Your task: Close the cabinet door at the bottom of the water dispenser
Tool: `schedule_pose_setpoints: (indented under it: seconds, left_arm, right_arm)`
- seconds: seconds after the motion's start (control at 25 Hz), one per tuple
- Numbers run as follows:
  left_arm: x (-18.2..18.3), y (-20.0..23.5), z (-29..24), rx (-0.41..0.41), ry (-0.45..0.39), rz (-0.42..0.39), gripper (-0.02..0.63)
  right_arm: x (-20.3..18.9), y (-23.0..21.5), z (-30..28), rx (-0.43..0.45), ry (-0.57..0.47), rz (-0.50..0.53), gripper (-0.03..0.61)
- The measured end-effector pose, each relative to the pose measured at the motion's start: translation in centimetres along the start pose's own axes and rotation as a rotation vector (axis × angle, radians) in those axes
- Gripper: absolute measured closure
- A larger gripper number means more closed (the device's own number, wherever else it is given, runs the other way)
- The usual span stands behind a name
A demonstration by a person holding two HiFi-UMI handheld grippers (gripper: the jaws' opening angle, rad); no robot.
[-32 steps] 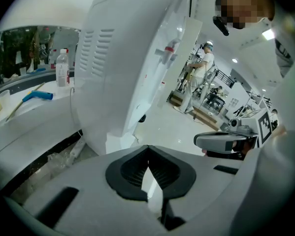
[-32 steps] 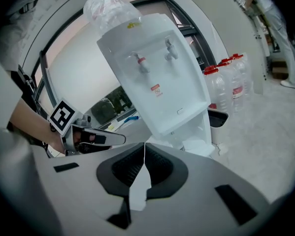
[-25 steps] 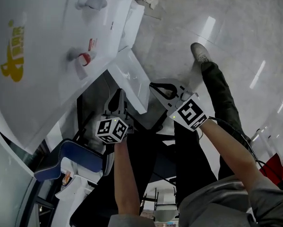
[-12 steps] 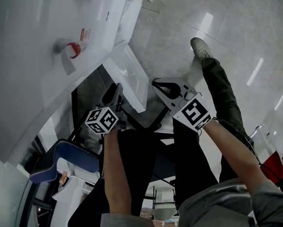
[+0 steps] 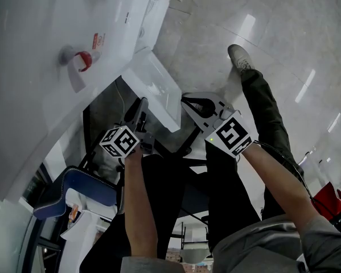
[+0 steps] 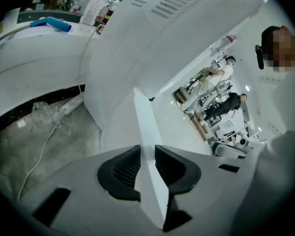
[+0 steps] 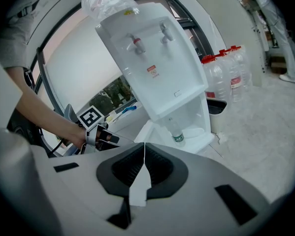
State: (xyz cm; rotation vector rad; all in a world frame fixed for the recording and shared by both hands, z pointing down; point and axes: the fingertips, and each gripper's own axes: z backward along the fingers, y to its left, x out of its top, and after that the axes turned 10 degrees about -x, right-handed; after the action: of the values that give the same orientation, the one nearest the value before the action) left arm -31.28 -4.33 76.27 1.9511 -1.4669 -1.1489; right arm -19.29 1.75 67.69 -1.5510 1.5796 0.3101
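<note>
The left gripper (image 6: 147, 154) has its fingers pinching the free edge of the white cabinet door (image 6: 143, 122). The door stands swung open from the bottom of the water dispenser (image 7: 157, 58), and a bottle (image 7: 176, 132) shows inside the open compartment. The right gripper (image 7: 144, 154) hangs above the pale floor (image 5: 272, 33) just beside the door's outer corner, its fingers pressed together with nothing between them.
</note>
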Motion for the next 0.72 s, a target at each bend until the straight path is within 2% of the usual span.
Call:
schedule_pose_setpoints:
  seconds: [0.32, 0.56, 0.72]
  left_arm:
    - [-0.1, -2.0, -2.9, -0.015, -0.113, 0.136, 0.520]
    - [0.1, -2.6, -4.2, 0.023, -0.180, 0.191, 0.520]
    - [0.2, -3.3, -5.0, 0.018, -0.240, 0.273, 0.522]
  right_arm:
    - [-0.9, -1.9, 0.8, -0.032, 0.026, 0.004, 0.566]
    - [-0.6, -5.4, 2.4, -0.137, 0.002, 0.009, 0.566]
    - [-0.8, -7.6, 3.4, -0.188, -0.001, 0.005, 0.566]
